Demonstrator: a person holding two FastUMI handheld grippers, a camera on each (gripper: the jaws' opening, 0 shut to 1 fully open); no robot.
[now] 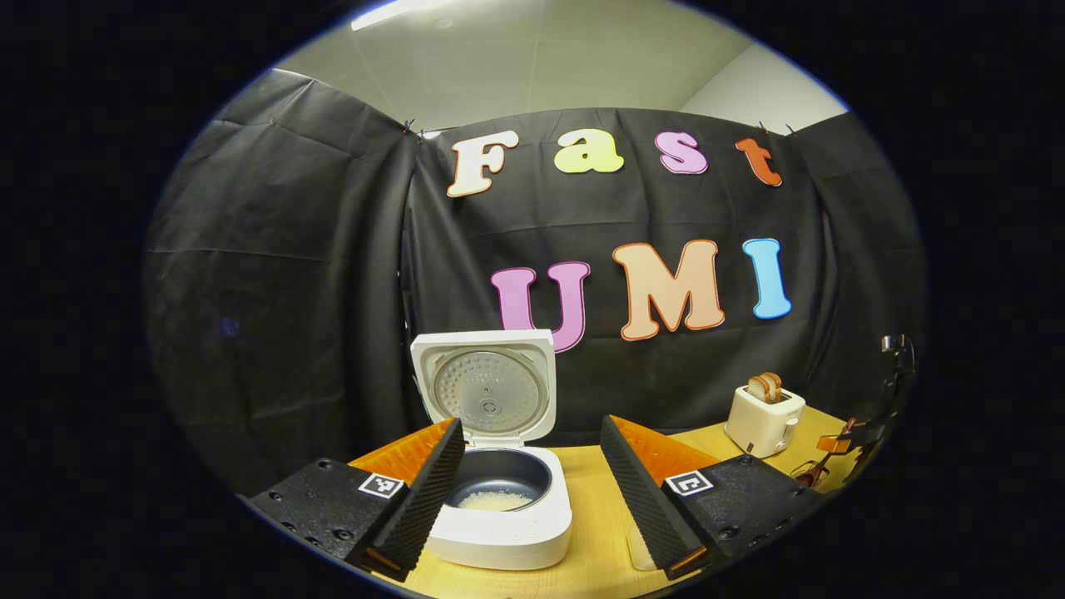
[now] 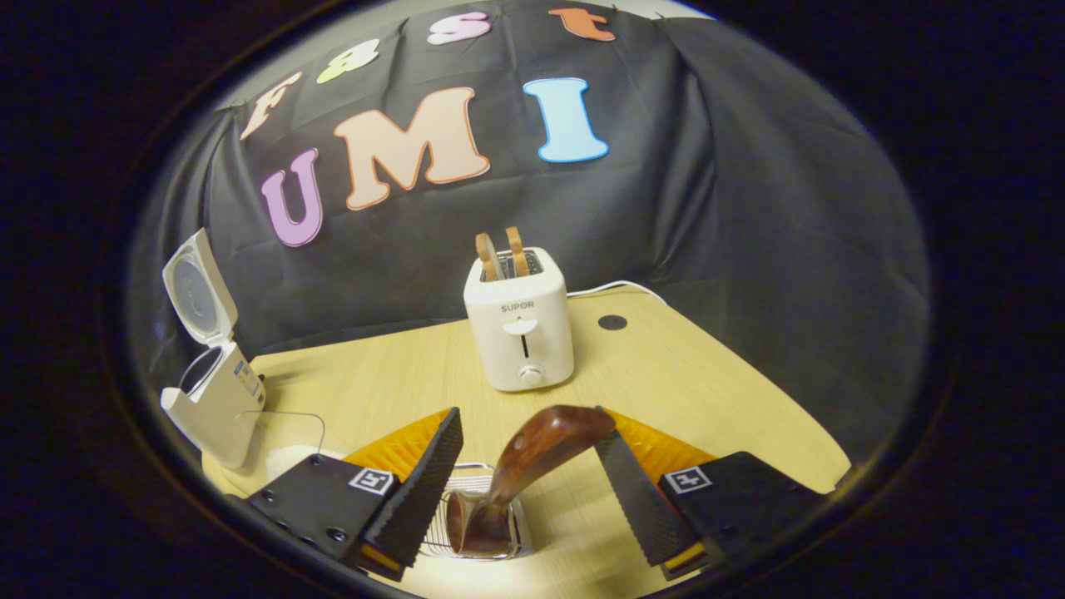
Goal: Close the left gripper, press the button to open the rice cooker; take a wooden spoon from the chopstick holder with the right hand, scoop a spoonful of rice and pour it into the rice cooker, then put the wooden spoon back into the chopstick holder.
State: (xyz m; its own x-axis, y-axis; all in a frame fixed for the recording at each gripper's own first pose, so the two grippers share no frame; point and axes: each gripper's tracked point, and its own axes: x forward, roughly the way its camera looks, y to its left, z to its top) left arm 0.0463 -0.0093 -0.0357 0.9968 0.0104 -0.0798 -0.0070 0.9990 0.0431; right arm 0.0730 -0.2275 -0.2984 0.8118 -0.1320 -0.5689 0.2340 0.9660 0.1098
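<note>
Wooden spoon (image 2: pixel 532 457) between open tongs (image 2: pixel 531 482)

**Pale wooden tabletop and its load**

The tabletop (image 2: pixel 682 374) carries a white rice cooker (image 1: pixel 507 507) with its lid up, a white toaster (image 2: pixel 520 333) holding two slices, and a wire chopstick holder (image 2: pixel 478 516) at the near edge.

Rice cooker (image 1: pixel 499 499): white shell, dark grey inner pot, silver dimpled lid plate, white rice (image 1: pixel 497 499) inside. Toaster (image 2: pixel 520 329): cream-white, brown bread slices (image 2: pixel 501 254) in slots. Wooden spoon (image 2: pixel 532 462): glossy reddish-brown. Table (image 2: pixel 707 391): pale wood grain. Chopstick holder (image 2: pixel 466 516): silver wire.
</note>
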